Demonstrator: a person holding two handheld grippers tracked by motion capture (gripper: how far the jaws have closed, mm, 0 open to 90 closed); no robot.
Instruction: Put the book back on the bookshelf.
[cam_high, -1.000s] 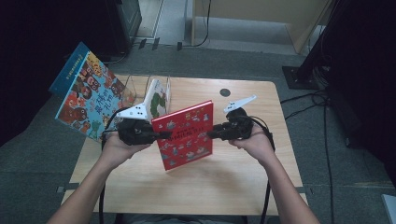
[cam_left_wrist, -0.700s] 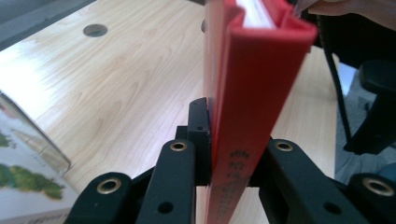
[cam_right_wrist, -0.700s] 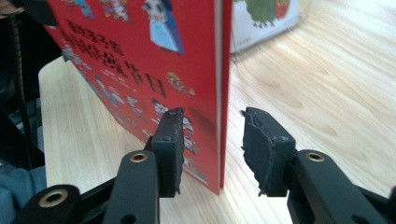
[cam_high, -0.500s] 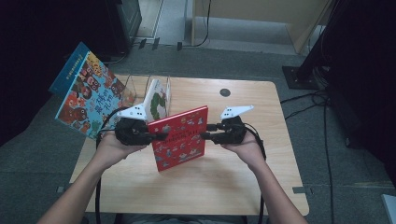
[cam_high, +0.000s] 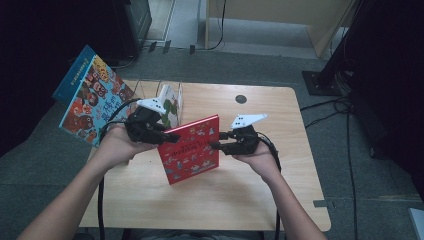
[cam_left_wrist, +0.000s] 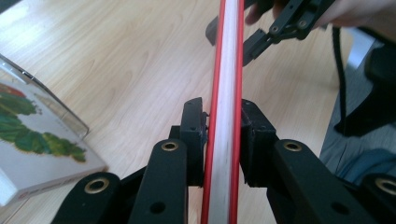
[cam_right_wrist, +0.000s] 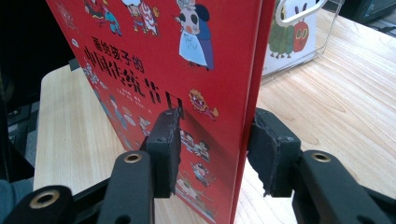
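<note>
From my seat at the remote screen I see the wooden table (cam_high: 260, 200) spread under everything, pale and bare across its near half. Off its far left corner a big picture book with a blue spine (cam_high: 90, 100) stands tilted, its cover crowded with cartoon faces. In the middle of the table is the red book (cam_high: 191, 149), held up off the wood on edge, cover facing the person's right, between my two claws. At the table's far left a clear wire-and-plastic stand (cam_high: 150, 90) holds a white caterpillar book (cam_high: 170, 102) upright, just behind the left hand. My left claw (cam_high: 172, 137) comes in from the left with its jaws around the red book's edge; in the left gripper view (cam_left_wrist: 224, 130) the pads sit hard against both red covers with the white page block between them, so it is clamped on the red book, though its jaws have just been easing wider. My right claw (cam_high: 216, 146) meets the book's opposite edge; in the right gripper view (cam_right_wrist: 215, 149) its jaws straddle that edge, the one pad lies close on the cover and the other stands off the spine with a gap, so it is apart, having just been opening
</note>
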